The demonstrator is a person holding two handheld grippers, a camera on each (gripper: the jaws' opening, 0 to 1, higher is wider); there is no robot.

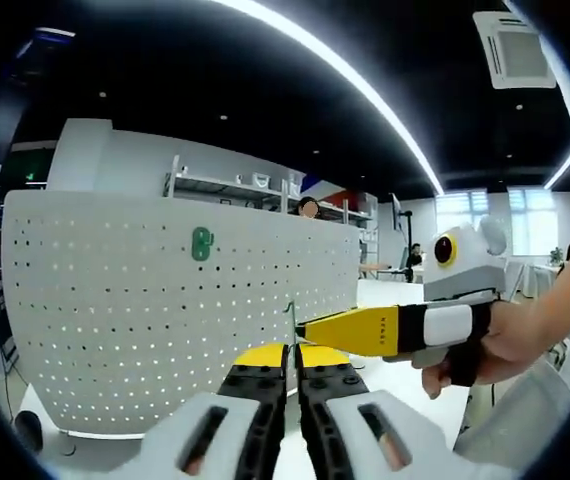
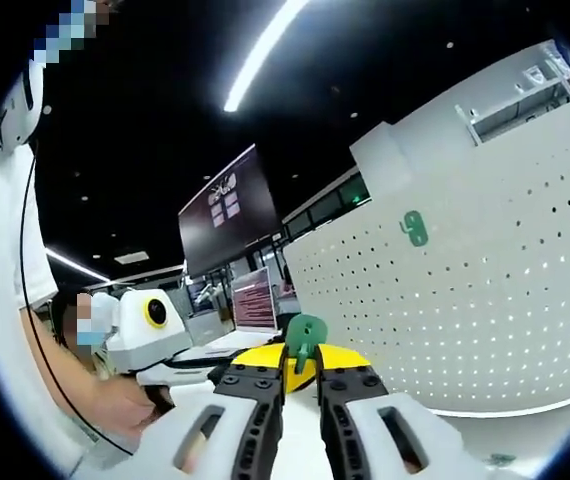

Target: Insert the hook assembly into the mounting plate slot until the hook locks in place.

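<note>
White pegboard panel standing upright, dotted with small holes, one green hook already fixed near its top edge, right gripper closed on a second green hook, left gripper pinching a thin metal pin, held just beside the panel

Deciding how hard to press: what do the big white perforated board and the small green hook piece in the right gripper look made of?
White perforated board: looks like painted sheet metal, matte, with even punched holes that light shines through; rigid plastic is possible. Small green hook piece, pinched in the right gripper: looks like moulded plastic, smooth, uniformly coloured, with rounded edges. A matching green hook already sits on the board.
</note>
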